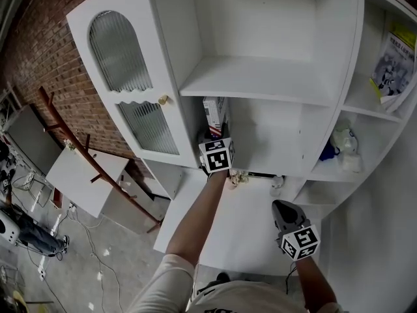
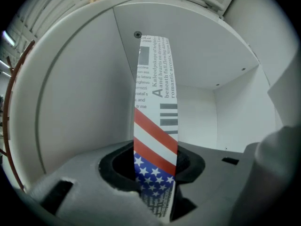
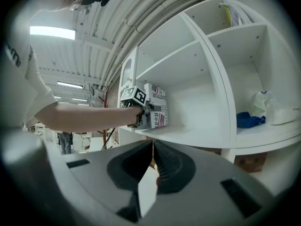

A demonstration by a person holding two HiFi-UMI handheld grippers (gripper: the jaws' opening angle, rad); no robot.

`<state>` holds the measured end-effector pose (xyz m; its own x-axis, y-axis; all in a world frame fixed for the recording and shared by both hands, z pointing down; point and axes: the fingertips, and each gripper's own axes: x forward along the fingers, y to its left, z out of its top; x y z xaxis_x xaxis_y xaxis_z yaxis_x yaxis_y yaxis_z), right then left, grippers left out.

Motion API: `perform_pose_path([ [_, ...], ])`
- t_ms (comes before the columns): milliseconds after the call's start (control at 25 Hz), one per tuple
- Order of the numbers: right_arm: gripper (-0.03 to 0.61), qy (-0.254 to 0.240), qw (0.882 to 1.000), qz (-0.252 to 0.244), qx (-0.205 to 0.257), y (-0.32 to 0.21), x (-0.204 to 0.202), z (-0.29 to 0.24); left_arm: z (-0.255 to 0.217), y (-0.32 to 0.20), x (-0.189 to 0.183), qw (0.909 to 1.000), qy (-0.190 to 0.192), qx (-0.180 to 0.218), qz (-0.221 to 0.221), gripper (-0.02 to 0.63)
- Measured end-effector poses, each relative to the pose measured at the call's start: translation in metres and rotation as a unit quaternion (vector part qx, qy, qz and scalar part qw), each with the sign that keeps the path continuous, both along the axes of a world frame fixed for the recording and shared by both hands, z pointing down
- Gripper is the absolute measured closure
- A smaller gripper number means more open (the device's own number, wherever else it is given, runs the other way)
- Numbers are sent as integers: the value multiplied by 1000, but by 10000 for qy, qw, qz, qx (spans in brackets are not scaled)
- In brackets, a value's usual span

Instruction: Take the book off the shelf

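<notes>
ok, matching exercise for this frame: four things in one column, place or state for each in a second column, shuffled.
Things:
1. left gripper
2. right gripper
3. blue item
4. booklet

Place or state:
A. leaning in the upper right compartment
B. jaws together, nothing between them
C. lying in the right compartment one level lower
D. jaws closed on the book

Pairs: 1-D, 2-B, 3-C, 4-A

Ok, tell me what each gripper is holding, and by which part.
The left gripper clamps the upright book by the lower end of its outward edge, at the stars and stripes. The right gripper, jaws together, holds nothing.
</notes>
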<state>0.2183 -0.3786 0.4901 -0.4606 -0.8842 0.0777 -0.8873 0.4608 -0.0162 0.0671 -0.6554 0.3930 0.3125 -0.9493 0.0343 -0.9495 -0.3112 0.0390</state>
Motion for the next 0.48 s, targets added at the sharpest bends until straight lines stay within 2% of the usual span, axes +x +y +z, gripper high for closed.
perform_pose_path([
  [280, 548, -29, 10000, -47, 69, 5, -10, -7, 4, 27, 1, 9994, 59, -149, 322, 448],
  [480, 548, -74, 9999, -82, 70, 12, -16, -6, 0, 52, -3, 9990, 110, -59, 436, 448],
])
